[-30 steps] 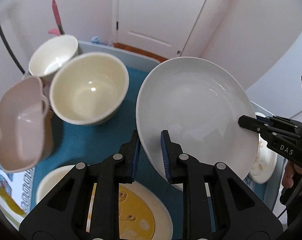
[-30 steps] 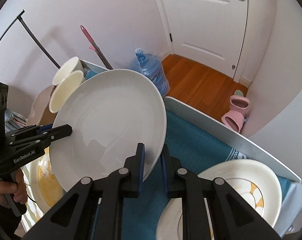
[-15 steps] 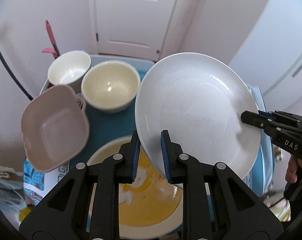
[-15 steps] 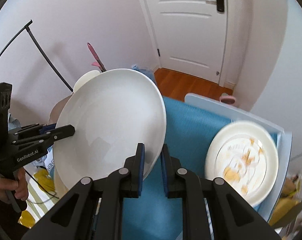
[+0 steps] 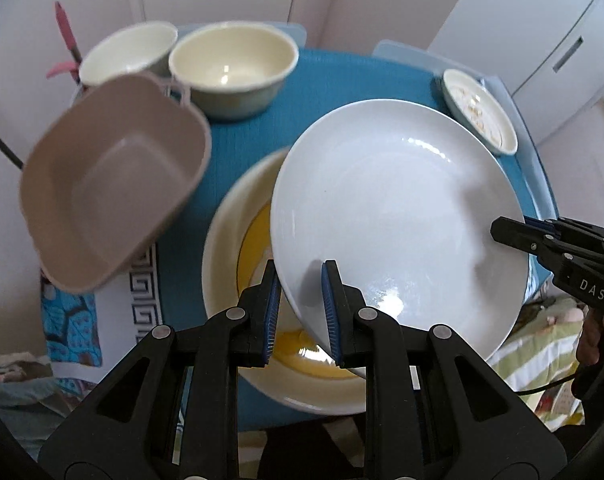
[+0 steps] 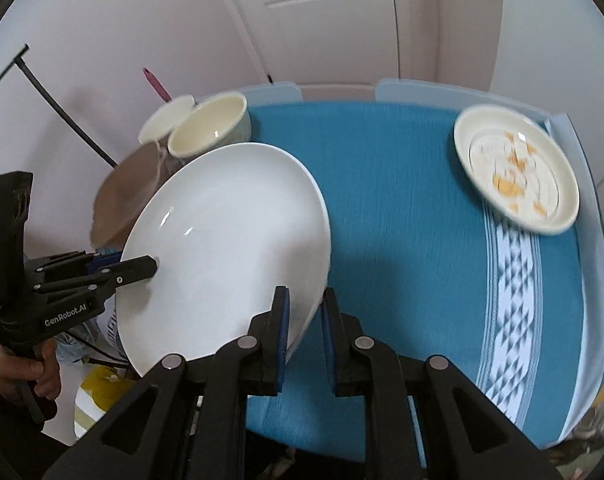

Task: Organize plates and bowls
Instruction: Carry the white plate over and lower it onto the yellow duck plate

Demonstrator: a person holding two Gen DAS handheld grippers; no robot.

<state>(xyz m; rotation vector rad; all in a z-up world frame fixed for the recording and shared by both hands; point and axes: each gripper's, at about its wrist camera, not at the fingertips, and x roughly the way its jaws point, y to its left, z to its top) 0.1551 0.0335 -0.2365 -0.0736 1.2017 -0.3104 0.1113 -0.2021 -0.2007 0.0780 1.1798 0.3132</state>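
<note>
left gripper point(image 5: 299, 304) clamped on near rim of white plate point(image 5: 394, 216); right gripper point(image 6: 304, 330) clamped on the opposite rim, its tip visible from the left wrist view. two-point hold presumably shares the load of a wide, slick plate and stops it swinging. plate is in the air, tilted, above the yellow-centred plate point(image 5: 237, 248) on the blue tablecloth point(image 6: 402, 208). likely aim: stack it there, so it needs levelling and centring first. brown square bowl point(image 5: 109, 208), cream bowl point(image 5: 231, 70) and white bowl point(image 5: 127, 52) are grouped at the far left corner; patterned plate point(image 6: 516, 168) lies well apart at the right edge, not stacked.
</note>
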